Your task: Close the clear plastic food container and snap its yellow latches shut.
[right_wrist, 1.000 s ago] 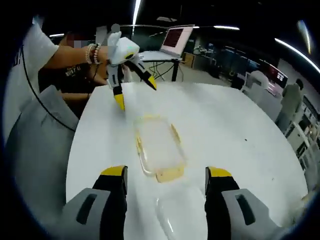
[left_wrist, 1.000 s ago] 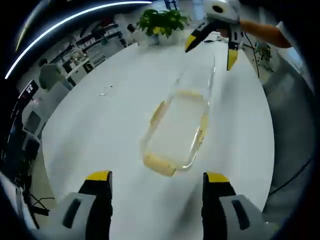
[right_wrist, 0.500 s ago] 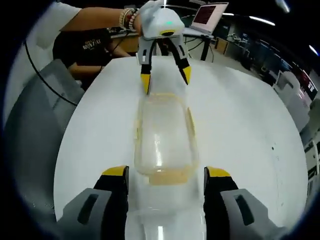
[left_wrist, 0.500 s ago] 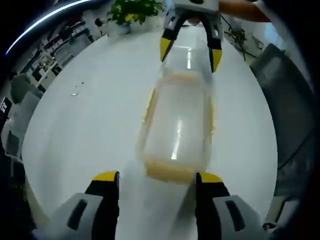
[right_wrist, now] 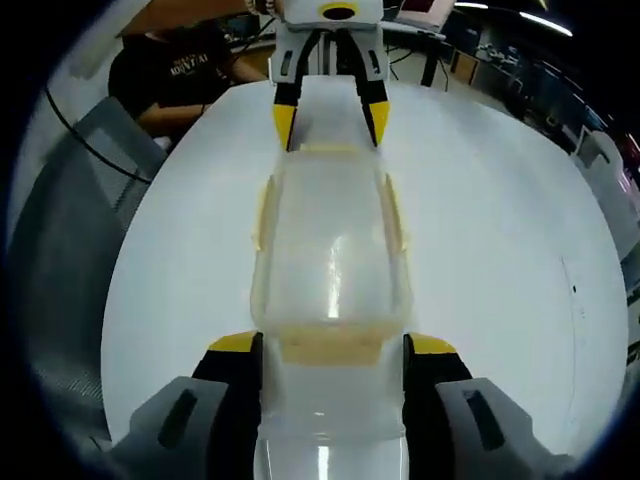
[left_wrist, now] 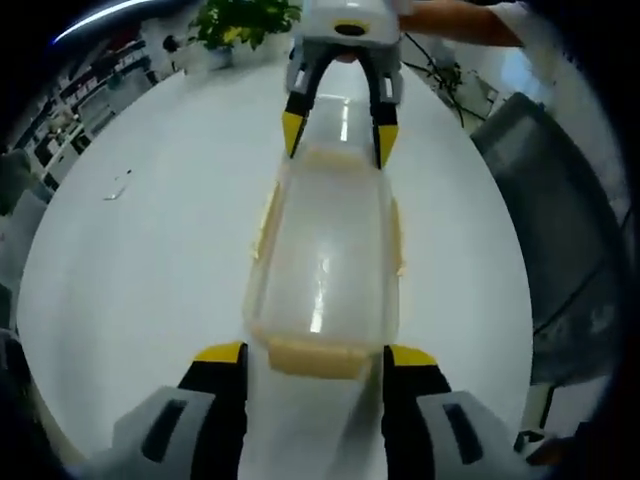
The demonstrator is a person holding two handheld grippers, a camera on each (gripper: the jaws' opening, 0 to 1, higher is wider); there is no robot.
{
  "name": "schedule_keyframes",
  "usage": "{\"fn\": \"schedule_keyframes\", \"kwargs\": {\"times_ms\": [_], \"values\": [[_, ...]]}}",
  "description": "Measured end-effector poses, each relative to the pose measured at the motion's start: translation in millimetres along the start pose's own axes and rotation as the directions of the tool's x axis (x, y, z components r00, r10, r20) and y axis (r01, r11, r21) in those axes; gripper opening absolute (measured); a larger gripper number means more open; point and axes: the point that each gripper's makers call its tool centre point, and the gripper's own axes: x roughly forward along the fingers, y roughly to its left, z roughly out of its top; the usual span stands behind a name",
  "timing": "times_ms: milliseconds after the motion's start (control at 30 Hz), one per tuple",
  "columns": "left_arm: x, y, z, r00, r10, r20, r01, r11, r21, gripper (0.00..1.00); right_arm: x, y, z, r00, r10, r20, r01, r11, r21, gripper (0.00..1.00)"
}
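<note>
A clear plastic food container (left_wrist: pixel 325 255) lies lengthwise on the white table (left_wrist: pixel 150 260), lid on, with pale yellow latches along its sides and ends. My left gripper (left_wrist: pixel 315 357) is open, its jaws straddling the near end latch (left_wrist: pixel 312 352). At the far end my right gripper (left_wrist: pixel 338 135) straddles the opposite end. In the right gripper view the container (right_wrist: pixel 330 250) runs away from my open right gripper (right_wrist: pixel 333 346), whose jaws flank the end latch (right_wrist: pixel 330 343). The left gripper (right_wrist: pixel 330 120) faces it. Whether the jaws touch the container I cannot tell.
A potted plant (left_wrist: pixel 240 20) stands at the table's far edge, and a small object (left_wrist: pixel 115 187) lies on the left. A grey chair (left_wrist: pixel 545 200) stands beside the table. A person in a black shirt (right_wrist: pixel 180 65) and a laptop (right_wrist: pixel 420 8) are behind.
Both grippers have closed in on the container from opposite ends and lined up with it. Each pair of jaws now straddles an end latch; a second ago they hung well clear.
</note>
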Motion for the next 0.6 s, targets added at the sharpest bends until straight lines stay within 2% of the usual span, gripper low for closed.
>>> {"fn": "schedule_keyframes", "kwargs": {"times_ms": [67, 167, 233, 400, 600], "values": [[1.0, -4.2, -2.3, 1.000, -0.025, -0.010, 0.025, 1.000, 0.016, 0.48, 0.3, -0.8, -2.8, 1.000, 0.003, -0.016, -0.004, 1.000, -0.004, 0.53], [3.1, -4.7, -4.8, 0.999, -0.029, -0.028, 0.030, 0.999, 0.019, 0.48, -0.6, -0.2, -2.3, 1.000, 0.009, -0.015, -0.009, 1.000, -0.002, 0.52], [4.5, -2.5, -3.9, 0.999, -0.024, -0.028, 0.025, 0.999, 0.023, 0.45, -0.6, -1.2, -2.7, 1.000, 0.003, -0.016, -0.003, 1.000, -0.005, 0.50], [6.2, -6.8, -2.7, 0.998, -0.056, -0.029, 0.057, 0.998, 0.028, 0.40, -0.2, -1.1, -4.2, 1.000, 0.001, -0.025, -0.001, 1.000, -0.010, 0.49], [7.1, -6.2, -2.5, 0.998, -0.059, -0.035, 0.060, 0.998, 0.034, 0.40, 1.4, 1.3, -4.7, 0.999, 0.002, -0.041, -0.004, 0.999, -0.035, 0.47]]}}
